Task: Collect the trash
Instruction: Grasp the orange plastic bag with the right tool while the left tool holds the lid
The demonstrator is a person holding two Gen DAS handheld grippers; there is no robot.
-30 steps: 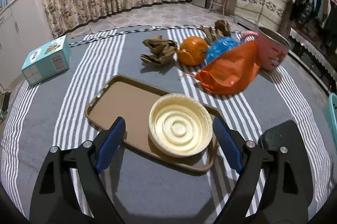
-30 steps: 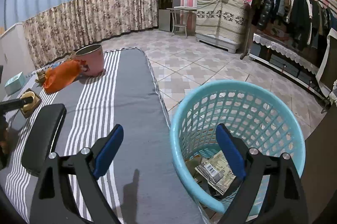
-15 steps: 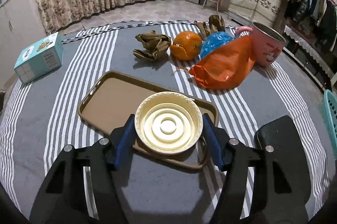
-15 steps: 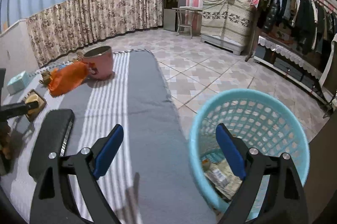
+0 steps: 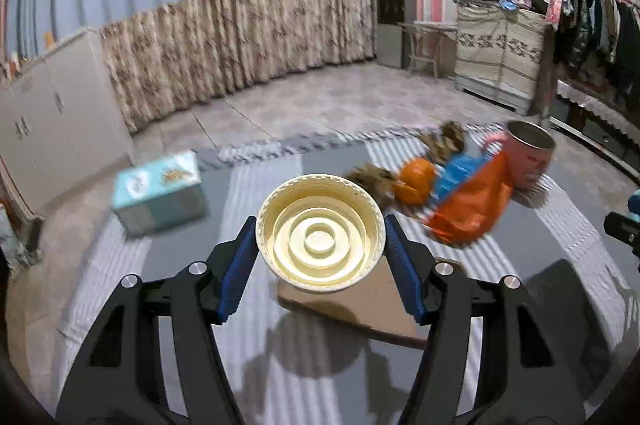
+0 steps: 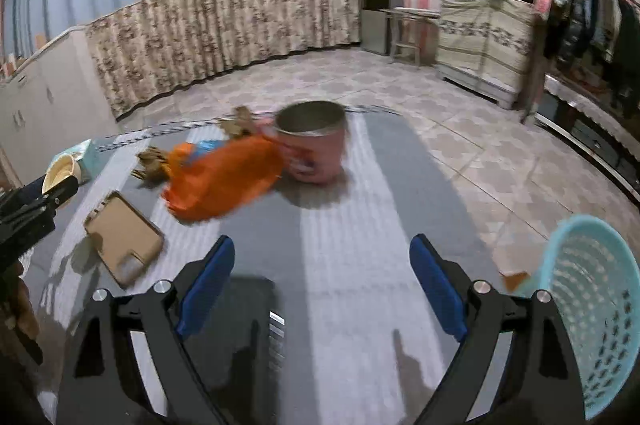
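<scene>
Grey striped cloth covers the desk (image 5: 280, 365), with a brown tray (image 6: 124, 237) at left of the right wrist view and a turquoise basket (image 6: 592, 305) at lower right. At centre of the left wrist view the left tool (image 5: 320, 261) pinches a cream paper bowl (image 5: 320, 233) by its rim, raised clear of the tray. Right tool (image 6: 320, 285) is spread with nothing between its pads, low in the frame; an orange bag (image 6: 224, 181) lies touching a pink cup (image 6: 316, 145) at frame centre.

A round, pale yellow paper bowl (image 5: 320, 234) is up in the air, open side facing us. The light blue basket (image 6: 592, 309) stands on the floor.
</scene>
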